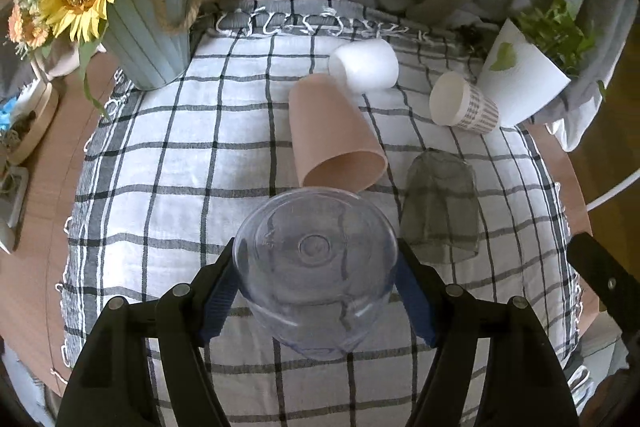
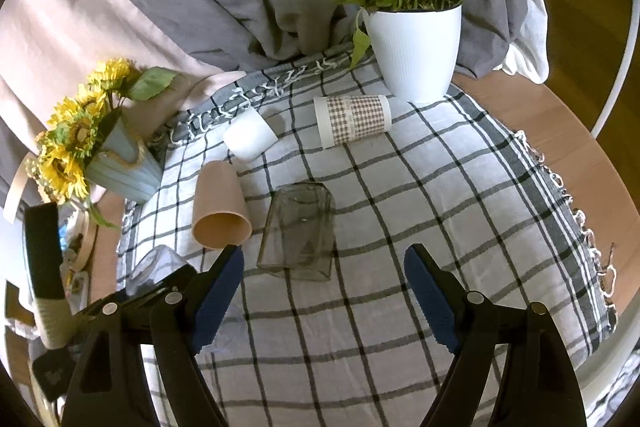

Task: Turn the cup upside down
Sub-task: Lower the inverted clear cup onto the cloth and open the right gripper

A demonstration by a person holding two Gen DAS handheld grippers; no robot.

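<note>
My left gripper [image 1: 316,267] is shut on a clear plastic cup [image 1: 316,251], its base facing the camera, held over the checked cloth [image 1: 180,167]. The clear cup also shows at the left edge of the right wrist view [image 2: 156,263]. My right gripper [image 2: 324,259] is open and empty above the cloth, just short of a smoky glass cup [image 2: 298,231] that stands mouth down. That glass also shows in the left wrist view [image 1: 440,211]. A pink cup [image 1: 332,135] lies on its side.
A white cup [image 1: 366,63] and a checked paper cup [image 1: 464,105] lie on their sides at the back. A sunflower pot [image 1: 148,39] stands back left, a white plant pot [image 2: 414,51] back right. Grey bedding lies behind. The wooden table edge [image 2: 560,131] shows right.
</note>
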